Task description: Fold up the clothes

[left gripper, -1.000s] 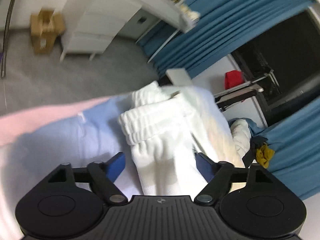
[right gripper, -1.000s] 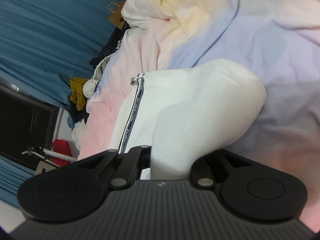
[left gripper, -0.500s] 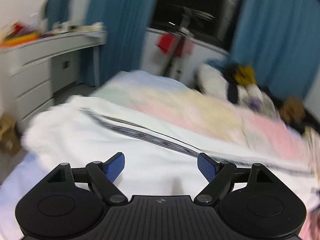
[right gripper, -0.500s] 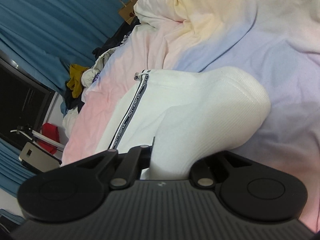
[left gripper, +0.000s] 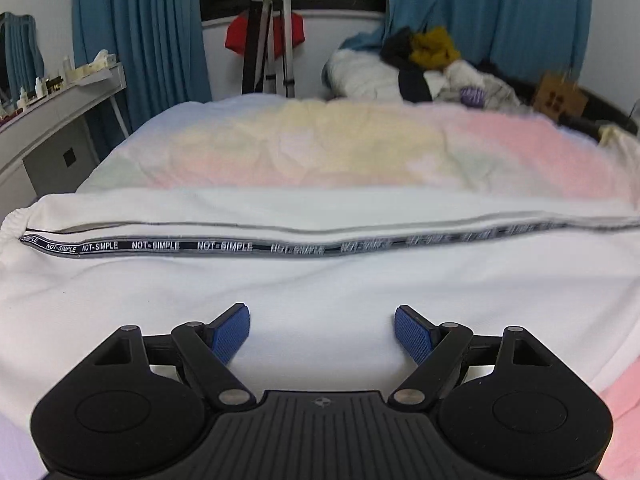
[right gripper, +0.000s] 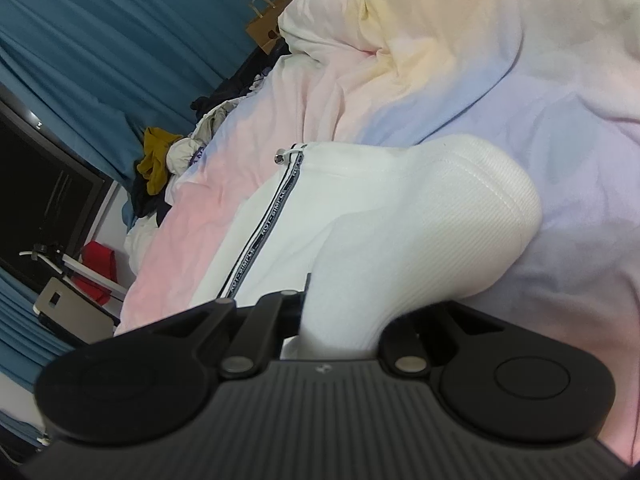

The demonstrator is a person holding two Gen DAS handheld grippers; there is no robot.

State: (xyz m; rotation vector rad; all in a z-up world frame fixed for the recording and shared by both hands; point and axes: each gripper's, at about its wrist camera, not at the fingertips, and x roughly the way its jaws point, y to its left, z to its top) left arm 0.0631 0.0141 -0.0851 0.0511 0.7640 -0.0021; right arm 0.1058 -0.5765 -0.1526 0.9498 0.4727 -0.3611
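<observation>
White trousers (left gripper: 320, 280) with a black "NOT-SIMPLE" side stripe (left gripper: 224, 246) lie stretched left to right across the pastel bedspread (left gripper: 328, 148). My left gripper (left gripper: 322, 330) is open and empty, its blue pads just above the white cloth. In the right wrist view my right gripper (right gripper: 340, 320) is shut on the ribbed waistband end of the trousers (right gripper: 432, 240), which bulges up between the hidden fingertips. The stripe (right gripper: 272, 224) and a drawstring tip (right gripper: 280, 156) show beside it.
A tripod (left gripper: 268, 48) and red cloth (left gripper: 264, 34) stand beyond the bed. A clothes pile (left gripper: 420, 68) and a paper bag (left gripper: 560, 98) lie at the far right. A white desk (left gripper: 52, 112) is on the left. Blue curtains (left gripper: 480, 12) hang behind.
My left gripper swung from facing the trouser cuffs and floor to facing across the bed, low over the flat trouser leg. My right gripper kept its hold and tilted slightly.
</observation>
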